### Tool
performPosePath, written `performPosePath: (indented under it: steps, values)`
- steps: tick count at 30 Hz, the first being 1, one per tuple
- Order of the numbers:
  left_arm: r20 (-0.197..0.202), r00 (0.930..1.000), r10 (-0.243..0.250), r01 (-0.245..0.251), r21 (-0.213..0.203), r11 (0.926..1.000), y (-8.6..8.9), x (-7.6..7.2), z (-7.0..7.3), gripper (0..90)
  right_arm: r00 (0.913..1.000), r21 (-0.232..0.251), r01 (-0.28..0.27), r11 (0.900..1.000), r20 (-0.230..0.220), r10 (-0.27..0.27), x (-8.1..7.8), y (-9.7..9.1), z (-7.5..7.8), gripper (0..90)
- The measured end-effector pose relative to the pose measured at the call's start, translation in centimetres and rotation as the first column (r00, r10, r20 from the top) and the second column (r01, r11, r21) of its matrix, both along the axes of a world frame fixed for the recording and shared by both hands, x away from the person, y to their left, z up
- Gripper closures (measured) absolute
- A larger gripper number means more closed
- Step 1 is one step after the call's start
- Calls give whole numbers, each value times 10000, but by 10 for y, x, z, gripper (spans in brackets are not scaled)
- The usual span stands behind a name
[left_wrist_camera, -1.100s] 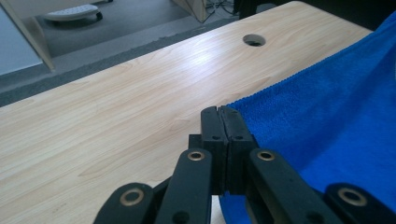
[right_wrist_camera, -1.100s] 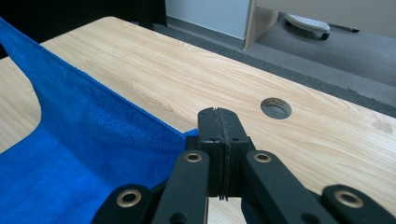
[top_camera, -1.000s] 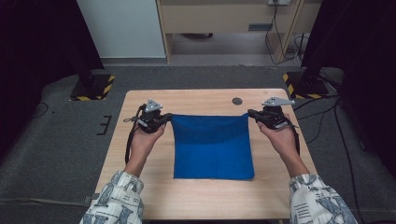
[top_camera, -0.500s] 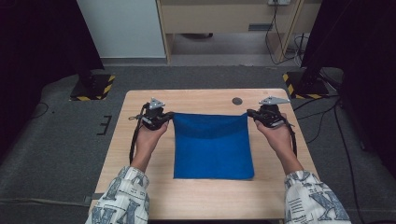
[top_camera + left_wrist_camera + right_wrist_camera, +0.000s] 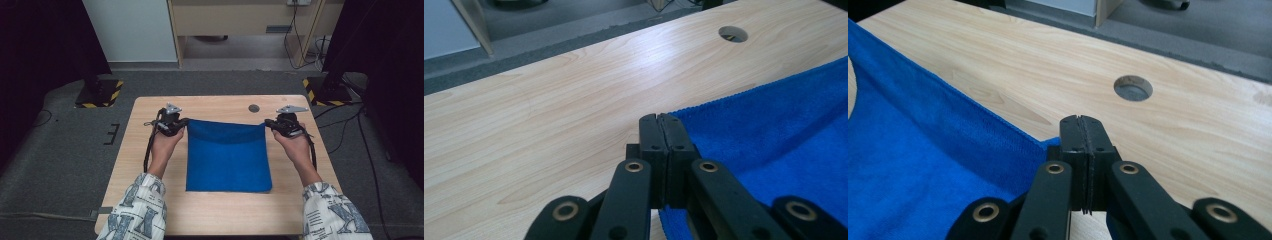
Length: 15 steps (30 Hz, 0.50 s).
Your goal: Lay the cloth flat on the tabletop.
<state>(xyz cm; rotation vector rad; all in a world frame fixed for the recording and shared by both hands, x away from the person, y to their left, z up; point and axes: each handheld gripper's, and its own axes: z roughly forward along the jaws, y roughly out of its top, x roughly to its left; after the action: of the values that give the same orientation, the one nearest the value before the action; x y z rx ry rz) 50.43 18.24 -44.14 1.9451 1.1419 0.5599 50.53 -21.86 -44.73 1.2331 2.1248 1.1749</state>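
A blue cloth (image 5: 227, 155) lies spread on the wooden table (image 5: 150, 200), its near edge flat and its far edge stretched between my two grippers. My left gripper (image 5: 184, 122) is shut on the cloth's far left corner. In the left gripper view the jaws (image 5: 659, 120) meet with blue cloth (image 5: 774, 130) pinched at their right side. My right gripper (image 5: 267, 123) is shut on the far right corner. In the right gripper view its closed jaws (image 5: 1080, 122) grip the cloth (image 5: 923, 165), which runs off to the left.
A round cable hole (image 5: 254, 108) sits in the tabletop just beyond the cloth's far edge, also visible as a hole (image 5: 1133, 88) ahead of the right jaws. Bare wood surrounds the cloth. Beyond the table are grey carpet, stand bases and a cabinet.
Both hands have carried the cloth's far corners slightly farther across the table and lower. The far edge now sits closer to the wood. Both grips held.
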Motion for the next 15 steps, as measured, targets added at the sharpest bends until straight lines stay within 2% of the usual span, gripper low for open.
performPosePath:
  steps: [8, 15]
  values:
    - [-149, 9998, 152, -150, 127, 9998, -7, 13, -9, 891, 9992, -23, 188, 9998, -353, -188, 7, -1, -14, 897]
    - [-376, 9990, 256, -238, 466, 9986, -6, 21, -18, 891, 9970, 135, 390, 9991, -676, -380, 18, 1, -26, 896]
